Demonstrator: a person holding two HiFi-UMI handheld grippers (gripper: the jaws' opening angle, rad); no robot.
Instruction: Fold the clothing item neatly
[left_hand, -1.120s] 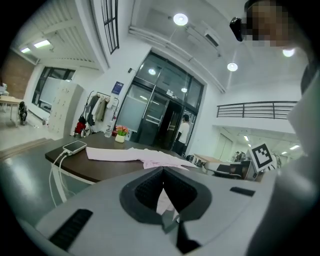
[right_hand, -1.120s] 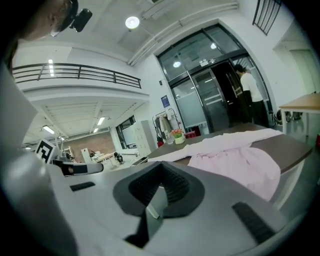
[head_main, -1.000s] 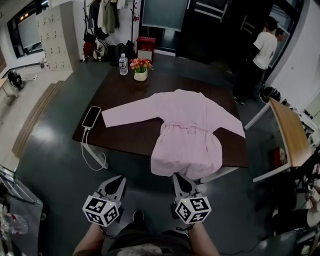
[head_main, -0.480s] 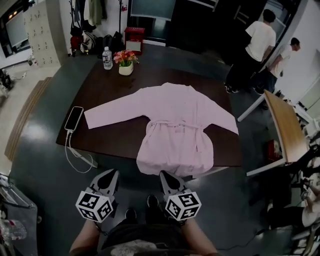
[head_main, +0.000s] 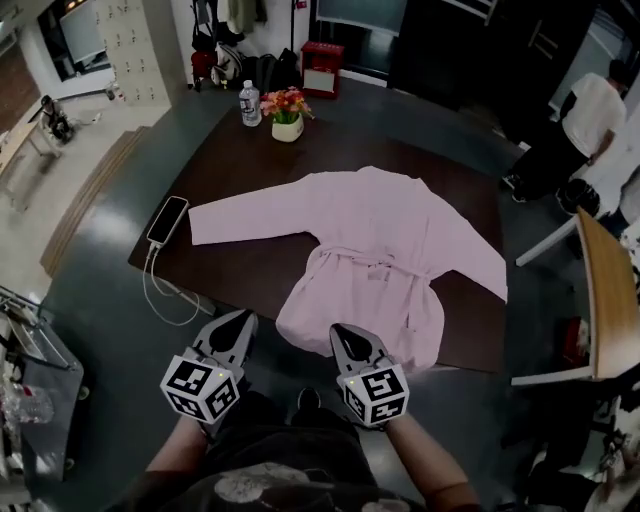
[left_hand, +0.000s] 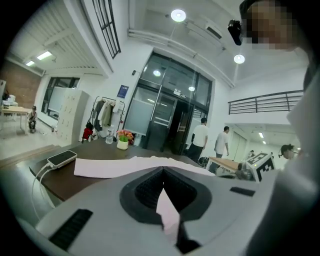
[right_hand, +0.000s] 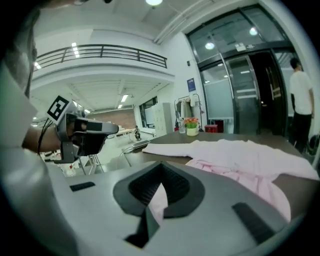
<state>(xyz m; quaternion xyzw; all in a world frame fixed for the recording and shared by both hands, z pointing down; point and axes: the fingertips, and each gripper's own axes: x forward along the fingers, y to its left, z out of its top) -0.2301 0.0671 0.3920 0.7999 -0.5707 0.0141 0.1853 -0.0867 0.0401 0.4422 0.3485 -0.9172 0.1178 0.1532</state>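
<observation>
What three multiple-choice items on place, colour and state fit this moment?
1. The garment is: A) pink B) blue C) green.
2. The phone lies: A) under the garment B) on the table, left edge in the head view C) on a chair.
3. The left gripper and right gripper are: A) open B) shut, empty C) shut on the garment.
Answers: A, the spread cloth is pale pink; B, it rests by that rim; B, each gripper view shows jaws together, cloth beyond.
</observation>
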